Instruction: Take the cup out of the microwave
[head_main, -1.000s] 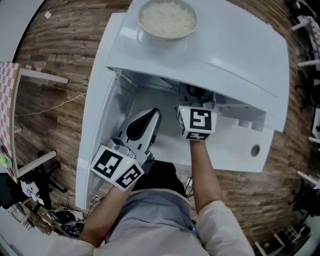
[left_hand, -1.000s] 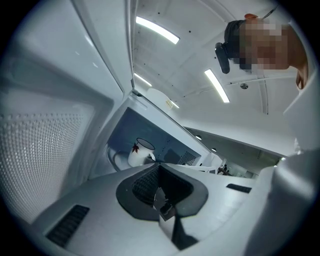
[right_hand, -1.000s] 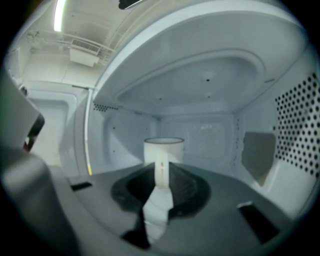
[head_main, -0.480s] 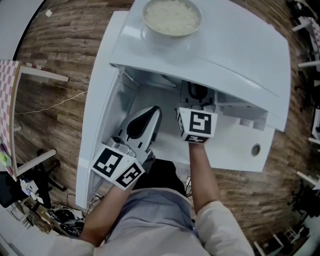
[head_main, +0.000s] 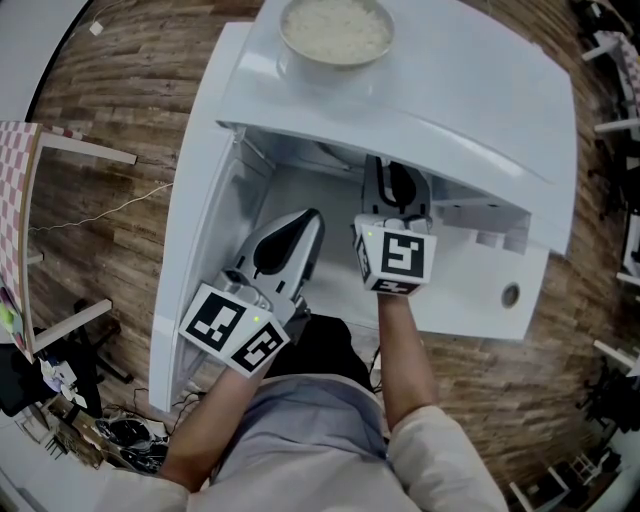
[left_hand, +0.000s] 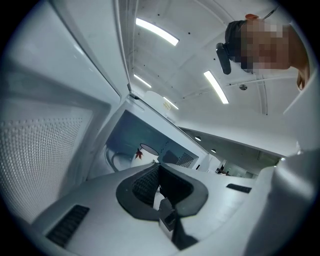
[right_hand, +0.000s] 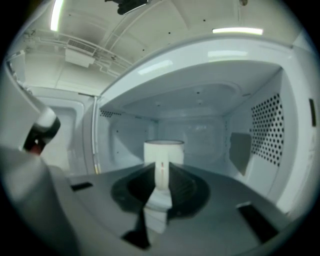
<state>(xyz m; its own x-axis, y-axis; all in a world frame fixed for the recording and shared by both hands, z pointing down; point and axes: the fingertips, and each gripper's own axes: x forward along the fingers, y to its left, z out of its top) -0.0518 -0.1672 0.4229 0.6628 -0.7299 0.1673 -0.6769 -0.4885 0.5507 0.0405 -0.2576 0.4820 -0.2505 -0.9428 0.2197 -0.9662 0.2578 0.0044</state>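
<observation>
A white cup (right_hand: 164, 151) stands upright inside the open microwave (head_main: 420, 95), on its floor near the middle. My right gripper (right_hand: 162, 175) reaches into the cavity, shut on the cup's handle, a white strip pinched between the ribbed pads. In the head view its marker cube (head_main: 393, 258) sits at the cavity mouth and the cup is hidden under the microwave's top. The left gripper view shows the same cup (left_hand: 143, 153) with a red leaf print. My left gripper (head_main: 300, 228) hovers beside the open door (head_main: 195, 240), shut with nothing in it.
A bowl of rice (head_main: 335, 30) rests on top of the microwave. The door's mesh window (left_hand: 45, 150) stands close on the left of the left gripper. The perforated cavity wall (right_hand: 267, 130) is to the cup's right. Wooden floor surrounds the white counter.
The right gripper has drawn back a little toward the person, so more of its body shows outside the cavity. The left gripper has stayed where it was.
</observation>
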